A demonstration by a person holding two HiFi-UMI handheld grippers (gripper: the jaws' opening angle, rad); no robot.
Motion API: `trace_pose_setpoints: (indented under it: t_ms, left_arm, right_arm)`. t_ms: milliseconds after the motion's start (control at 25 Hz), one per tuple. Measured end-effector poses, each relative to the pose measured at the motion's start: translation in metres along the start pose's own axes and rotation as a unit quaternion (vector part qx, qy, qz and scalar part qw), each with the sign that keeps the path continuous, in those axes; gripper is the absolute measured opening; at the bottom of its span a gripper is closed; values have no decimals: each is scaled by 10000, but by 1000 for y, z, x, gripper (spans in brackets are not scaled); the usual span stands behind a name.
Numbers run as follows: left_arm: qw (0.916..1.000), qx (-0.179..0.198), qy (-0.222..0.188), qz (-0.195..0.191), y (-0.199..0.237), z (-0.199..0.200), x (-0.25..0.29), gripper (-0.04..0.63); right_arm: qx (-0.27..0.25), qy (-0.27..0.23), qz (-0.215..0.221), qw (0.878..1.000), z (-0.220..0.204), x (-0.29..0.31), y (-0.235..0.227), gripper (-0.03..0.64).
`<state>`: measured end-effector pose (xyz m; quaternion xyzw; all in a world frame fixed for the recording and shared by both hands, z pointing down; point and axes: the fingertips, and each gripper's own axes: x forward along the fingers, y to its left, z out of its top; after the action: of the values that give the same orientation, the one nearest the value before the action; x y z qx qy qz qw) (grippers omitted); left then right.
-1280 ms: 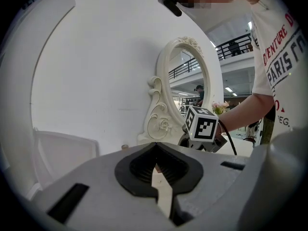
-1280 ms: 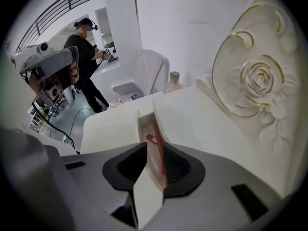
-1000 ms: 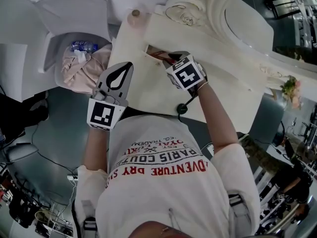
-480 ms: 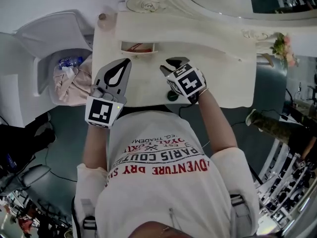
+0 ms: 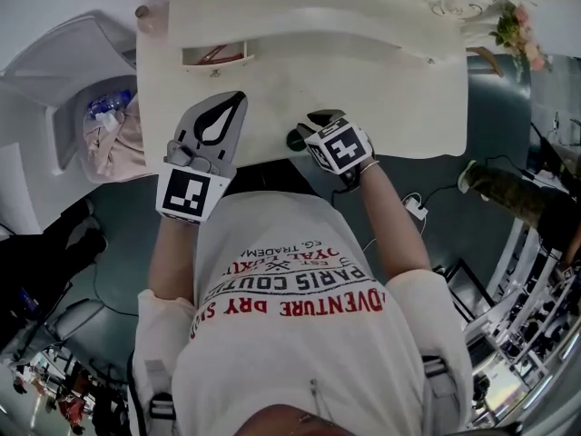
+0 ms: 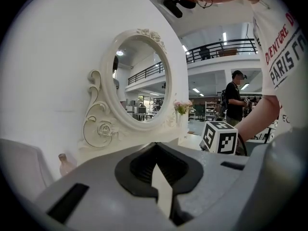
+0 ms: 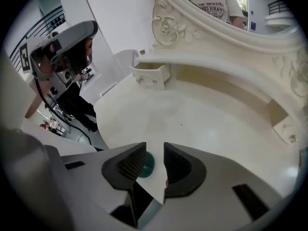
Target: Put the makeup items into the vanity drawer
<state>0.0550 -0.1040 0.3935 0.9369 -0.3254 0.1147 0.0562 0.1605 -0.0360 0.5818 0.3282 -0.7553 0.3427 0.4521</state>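
Note:
The cream vanity table (image 5: pixel 390 89) has a small drawer (image 5: pixel 218 57) standing open at its back left, with red items inside. The same drawer (image 7: pixel 153 76) shows in the right gripper view. A dark green round item (image 5: pixel 295 139) lies near the table's front edge. My right gripper (image 5: pixel 318 121) points steeply down just over it. Its jaws have just been opening, and the green item (image 7: pixel 146 163) lies below, between them and close to the left pad, with no pad pressing on it. My left gripper (image 5: pixel 234 103) hovers over the front left of the table, shut and holding nothing.
An oval mirror (image 6: pixel 139 81) in a carved frame rises behind the table. A small pink bottle (image 5: pixel 143 12) stands at the back left corner and flowers (image 5: pixel 513 21) at the back right. A bin (image 5: pixel 109 130) with cloth and a plastic bottle sits left of the table.
My right gripper has left the drawer and come back to the table's front edge, over the green item. The left gripper has drawn back a little too.

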Motion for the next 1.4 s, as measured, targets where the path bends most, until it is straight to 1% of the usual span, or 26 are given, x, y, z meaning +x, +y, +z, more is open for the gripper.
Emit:
trace_pose_setpoints:
  t_ms: [200, 320, 440, 560, 640, 680, 800, 920, 1080, 1240, 1400]
  left_arm:
    - [10000, -41, 55, 63, -25, -9, 0, 3]
    - [9997, -85, 100, 185, -34, -16, -4, 3]
    - [9992, -162, 163, 315, -42, -26, -8, 3]
    - [9984, -265, 221, 450, -49, -35, -12, 3]
    - [9980, -281, 251, 517, -50, -39, -16, 3]
    - [9977, -289, 254, 550, -51, -40, -18, 3]
    - [9972, -323, 227, 637, -48, -40, -23, 3]
    - [9973, -332, 185, 623, -43, -40, -27, 3]
    - [9972, -407, 156, 603, -28, -36, -28, 3]
    - [9985, -270, 32, 475, -9, -19, -29, 3]
    - [9987, -173, -91, 478, 18, -5, -37, 3]
  right_arm:
    - [-45, 96, 156, 9998, -25, 8, 5, 117]
    - [-152, 200, 256, 9994, -37, 17, 9, 117]
    - [-275, 315, 251, 9988, -49, 25, 9, 114]
    - [-408, 313, 277, 9983, -53, 27, 8, 97]
    - [-388, 336, 406, 9979, -52, 28, 11, 54]
    - [-369, 363, 453, 9976, -52, 29, 13, 44]
    - [-390, 437, 506, 9970, -52, 29, 14, 26]
    - [-351, 460, 518, 9970, -49, 28, 14, 15]
    - [-267, 247, 483, 9982, -27, 20, 12, 14]
    - [-173, -45, 276, 9995, 10, 5, 5, 14]
    - [-184, -328, 17, 9993, 55, -4, 3, 14]
